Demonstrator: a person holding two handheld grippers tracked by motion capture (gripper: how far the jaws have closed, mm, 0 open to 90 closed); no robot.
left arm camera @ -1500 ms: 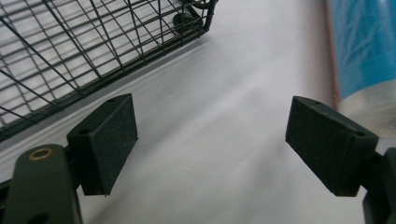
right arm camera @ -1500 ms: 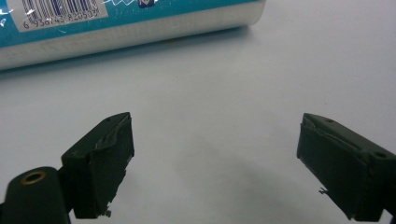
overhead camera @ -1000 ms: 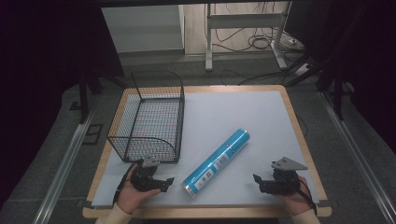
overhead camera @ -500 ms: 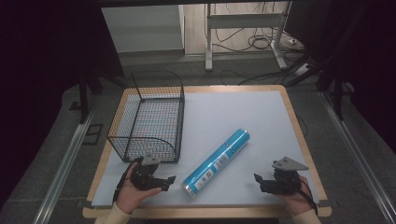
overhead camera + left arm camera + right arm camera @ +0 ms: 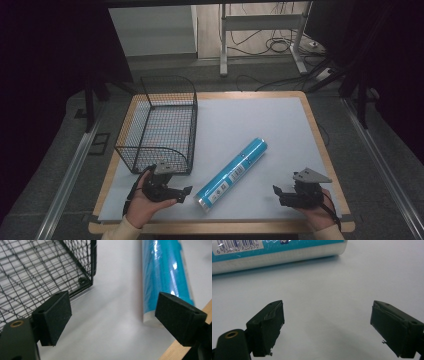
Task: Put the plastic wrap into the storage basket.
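Observation:
A blue tube point(image 5: 232, 173) with a white label lies diagonally on the white table mat point(image 5: 250, 125), its near end towards the front edge. My left gripper point(image 5: 186, 192) rests near the front left, open, pointing at the tube's near end point(image 5: 165, 277). At the front right sits my right gripper point(image 5: 276, 192), open and empty, with the tube point(image 5: 277, 252) ahead of its jaws. A black wire basket point(image 5: 159, 125) stands on the left side, just beyond the left gripper, and its corner point(image 5: 85, 280) is close in the left gripper view.
The wooden table edge point(image 5: 220, 227) runs along the front, close to both hands. Dark floor, a metal rail point(image 5: 70, 170) and cables surround the table. A white desk frame point(image 5: 260, 22) stands behind.

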